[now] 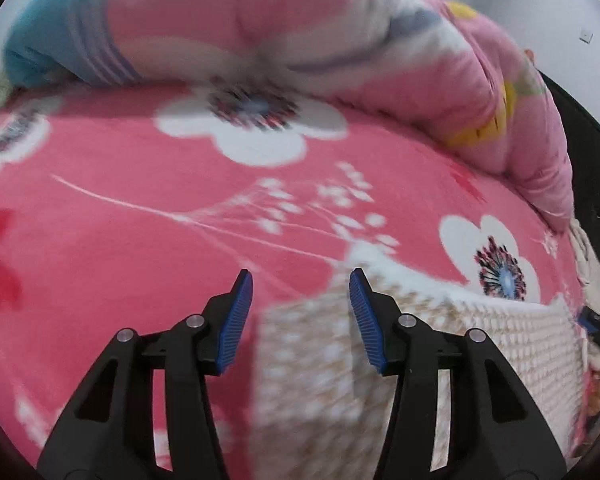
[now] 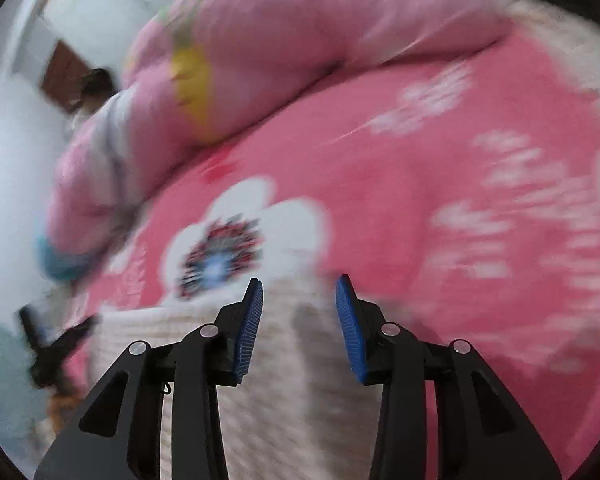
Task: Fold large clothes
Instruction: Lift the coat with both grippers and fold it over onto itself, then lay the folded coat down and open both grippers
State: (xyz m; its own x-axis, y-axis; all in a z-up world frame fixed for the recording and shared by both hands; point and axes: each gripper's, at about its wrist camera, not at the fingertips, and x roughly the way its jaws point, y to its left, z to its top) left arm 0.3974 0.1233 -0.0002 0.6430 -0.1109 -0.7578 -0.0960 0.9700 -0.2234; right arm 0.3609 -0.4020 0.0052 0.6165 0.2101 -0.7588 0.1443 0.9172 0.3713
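Note:
A cream knitted garment (image 1: 320, 368) lies flat on a pink blanket with white flowers (image 1: 120, 208). My left gripper (image 1: 301, 280) hangs over the garment's far left corner. It is open, and its blue pads do not press on the cloth that shows in the gap below them. In the right wrist view the same garment (image 2: 276, 380) spreads under my right gripper (image 2: 300, 284). That gripper is also open over the garment's far edge, with nothing pinched. Both views are blurred.
A bulky pink quilt (image 1: 340, 40) is heaped along the far side of the blanket, also seen as the quilt (image 2: 280, 40) in the right wrist view. A blue striped cloth (image 1: 48, 48) lies at its left end. White walls stand behind.

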